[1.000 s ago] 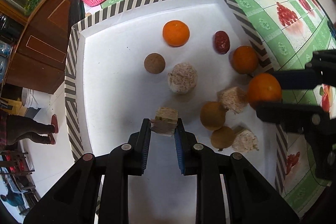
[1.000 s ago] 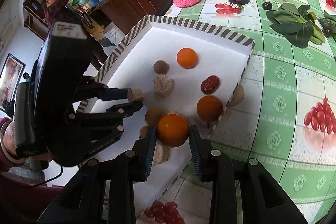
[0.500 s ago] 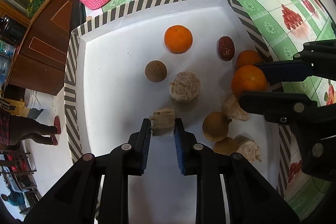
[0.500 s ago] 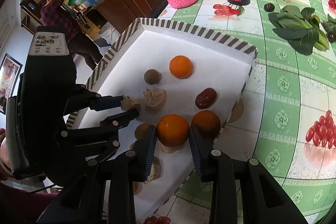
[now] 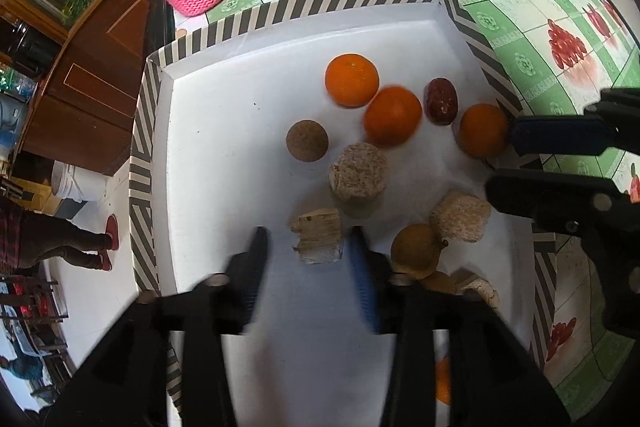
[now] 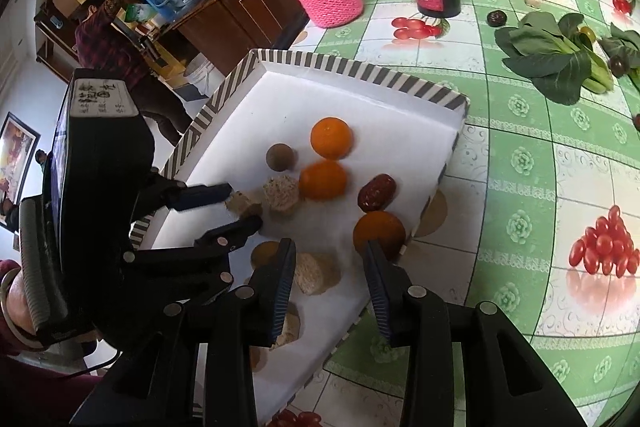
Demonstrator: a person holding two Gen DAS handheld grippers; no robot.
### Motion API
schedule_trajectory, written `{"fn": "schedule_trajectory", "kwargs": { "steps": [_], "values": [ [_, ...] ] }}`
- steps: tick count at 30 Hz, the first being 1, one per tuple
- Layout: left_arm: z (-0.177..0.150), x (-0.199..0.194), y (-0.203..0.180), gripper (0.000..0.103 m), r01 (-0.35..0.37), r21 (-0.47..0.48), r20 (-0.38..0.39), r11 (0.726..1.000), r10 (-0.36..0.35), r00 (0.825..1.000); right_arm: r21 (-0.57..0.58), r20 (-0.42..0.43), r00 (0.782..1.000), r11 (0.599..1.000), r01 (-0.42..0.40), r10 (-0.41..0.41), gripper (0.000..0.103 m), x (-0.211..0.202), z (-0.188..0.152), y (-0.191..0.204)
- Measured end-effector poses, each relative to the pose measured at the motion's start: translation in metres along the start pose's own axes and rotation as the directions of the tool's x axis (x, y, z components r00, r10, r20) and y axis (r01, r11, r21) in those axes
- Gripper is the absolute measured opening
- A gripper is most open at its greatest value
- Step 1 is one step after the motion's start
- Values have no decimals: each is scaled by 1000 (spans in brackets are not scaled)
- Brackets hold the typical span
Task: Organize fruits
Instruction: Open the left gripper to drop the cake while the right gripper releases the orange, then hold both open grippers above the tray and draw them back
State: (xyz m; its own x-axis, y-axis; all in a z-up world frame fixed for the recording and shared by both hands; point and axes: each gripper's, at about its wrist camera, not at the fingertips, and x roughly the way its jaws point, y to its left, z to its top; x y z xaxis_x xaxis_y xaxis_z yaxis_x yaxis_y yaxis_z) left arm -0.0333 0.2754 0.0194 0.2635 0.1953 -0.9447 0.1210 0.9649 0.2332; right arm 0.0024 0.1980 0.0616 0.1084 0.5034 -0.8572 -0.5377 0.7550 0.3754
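With both sets of jaws opening, the left gripper (image 5: 306,251) should lift straight off the tan block (image 5: 317,235) lying free between them on the tray (image 5: 224,131), while the empty right gripper (image 6: 330,269) clears the rolling (blurred) orange (image 6: 322,180) nearby.

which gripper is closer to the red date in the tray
Right. The right gripper is just below the red date, jaws opening and empty; the left gripper, also opening, straddles a layered biscuit farther away.
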Motion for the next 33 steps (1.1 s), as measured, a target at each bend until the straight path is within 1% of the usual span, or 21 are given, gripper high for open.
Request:
{"fn": "schedule_trajectory", "kwargs": {
  "steps": [3, 4, 5, 7, 8, 11, 12, 13, 16, 17, 18, 19, 21, 24, 28, 33],
  "values": [
    [-1, 1, -1, 52, -1, 0, 0, 1000, 1, 1000, 9, -3, 1000, 1000, 8, -8, 36, -4, -5, 0],
    [-2, 0, -1, 52, -3, 1, -1, 1000, 3, 1000, 10, -4, 1000, 1000, 12, -12, 38, -6, -6, 2],
    [-2, 0, -2, 52, 0, 0, -2, 1000, 0, 1000, 11, -7, 1000, 1000, 16, -16, 41, -8, -8, 4],
    [-3, -1, -2, 53, 5, -7, -7, 1000, -5, 1000, 18, -14, 999, 999, 30, -30, 57, -13, -11, 9],
    [-4, -2, -3, 56, 6, -11, -8, 1000, -7, 1000, 19, -15, 999, 999, 36, -36, 58, -16, -13, 11],
    [-6, -7, -3, 59, 2, -28, -5, 1000, -3, 1000, 34, -6, 999, 998, 53, -52, 59, -28, -17, 14],
    [-7, -9, -3, 60, 2, -36, -9, 999, -3, 1000, 42, -2, 998, 997, 59, -59, 61, -32, -18, 14],
    [-8, -11, -2, 60, 10, -50, -13, 999, -11, 1000, 53, -4, 997, 996, 72, -72, 66, -35, -19, 13],
    [-11, -17, 0, 61, 25, -87, -13, 996, -26, 1000, 68, -6, 995, 992, 105, -104, 70, -42, -21, 9],
    [-12, -18, 0, 64, 25, -97, -13, 995, -26, 1000, 68, -9, 994, 991, 113, -113, 72, -43, -22, 8],
    [-12, -19, 0, 71, 25, -110, -14, 994, -26, 1000, 75, -20, 991, 988, 136, -135, 75, -43, -23, 7],
    [-13, -20, -1, 74, 27, -117, -15, 993, -29, 999, 83, -29, 988, 985, 153, -151, 77, -42, -24, 6],
    [-15, -22, -4, 75, 27, -123, -19, 992, -30, 999, 96, -39, 989, 984, 148, -145, 77, -40, -25, 4],
    [-19, -25, -9, 75, 28, -131, -29, 991, -32, 999, 112, -59, 986, 980, 162, -156, 81, -35, -27, 3],
    [-21, -26, -9, 75, 28, -143, -36, 989, -34, 999, 146, -75, 987, 978, 152, -142, 81, -29, -29, 0],
    [-24, -27, -3, 75, 18, -161, -41, 987, -25, 999, 154, -85, 985, 975, 158, -147, 81, -24, -28, 1]
  ]
}}
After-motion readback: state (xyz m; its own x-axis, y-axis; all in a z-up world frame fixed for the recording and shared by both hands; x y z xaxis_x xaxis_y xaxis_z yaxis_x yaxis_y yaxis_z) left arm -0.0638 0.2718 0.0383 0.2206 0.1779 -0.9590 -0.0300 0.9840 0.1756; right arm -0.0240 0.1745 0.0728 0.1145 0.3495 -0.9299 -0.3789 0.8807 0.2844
